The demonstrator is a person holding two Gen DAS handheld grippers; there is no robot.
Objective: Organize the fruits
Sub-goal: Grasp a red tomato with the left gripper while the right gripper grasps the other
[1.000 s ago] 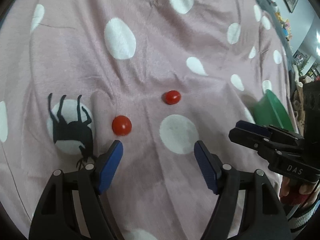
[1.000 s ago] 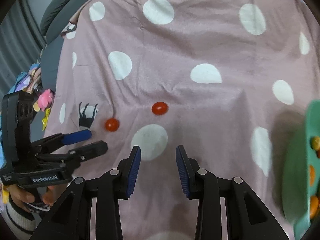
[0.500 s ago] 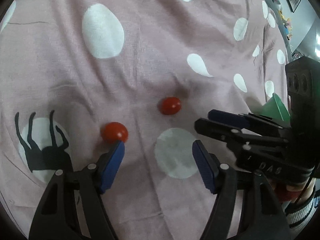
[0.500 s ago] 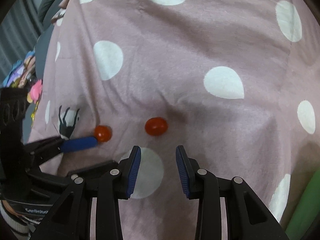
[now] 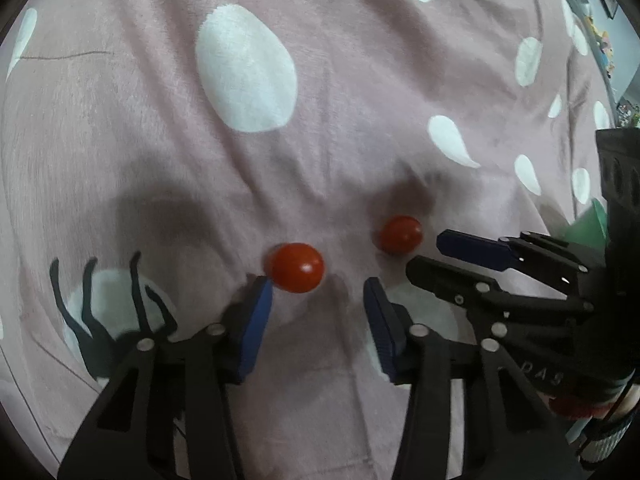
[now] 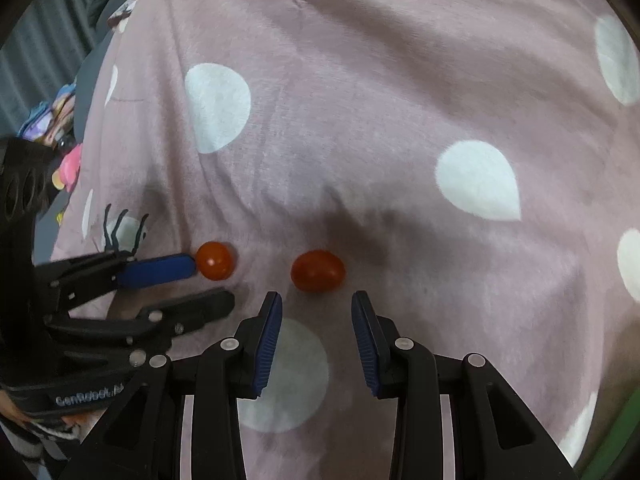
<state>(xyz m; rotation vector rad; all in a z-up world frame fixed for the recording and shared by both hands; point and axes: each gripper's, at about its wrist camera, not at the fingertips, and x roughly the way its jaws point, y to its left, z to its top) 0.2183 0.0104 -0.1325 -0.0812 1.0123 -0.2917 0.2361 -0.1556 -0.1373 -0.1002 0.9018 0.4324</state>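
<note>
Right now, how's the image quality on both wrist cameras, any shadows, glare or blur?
Left wrist view: fisheye bends the blanket; dark shadows lie behind both tomatoes; a small glint on the nearer tomato. Right wrist view: a shadow sits behind the oval tomato; the left gripper looks slightly blurred; edges are vignetted.

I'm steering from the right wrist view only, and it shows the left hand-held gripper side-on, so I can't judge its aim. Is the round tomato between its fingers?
Observer: Not yet. In the left wrist view, the round tomato sits just beyond the left hand-held gripper, at the tip of the pad on the picture's left. The jaws have just been closing, with nothing between them.
Operator: And my own gripper, relative to the oval one?
Observer: Seen from the side, the oval tomato lies just past the fingertips of the right hand-held gripper, not between them.
</note>
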